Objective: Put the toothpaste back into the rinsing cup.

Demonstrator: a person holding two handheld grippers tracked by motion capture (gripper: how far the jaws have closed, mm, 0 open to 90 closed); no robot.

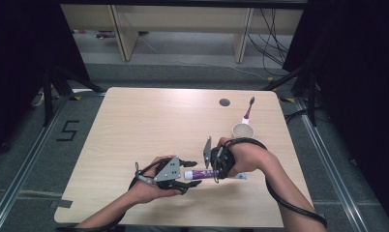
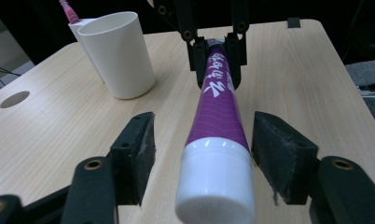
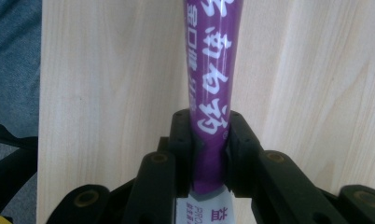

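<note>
While our right gripper (image 1: pixel 216 166) pinches the flat crimped tail of the purple toothpaste tube (image 1: pixel 200 174), we hold it level just above the table (image 1: pixel 149 121) near its front edge. Our left gripper (image 1: pixel 192 174) stands wide open around the white cap (image 2: pixel 216 179), its pads clear of it on both sides. We judge the tube light, soft and glossy, so its body would dent and slip; the stiff cap is the better hold. Toward the right edge stands a white cup (image 1: pixel 243 130) with a toothbrush (image 1: pixel 248 110).
</note>
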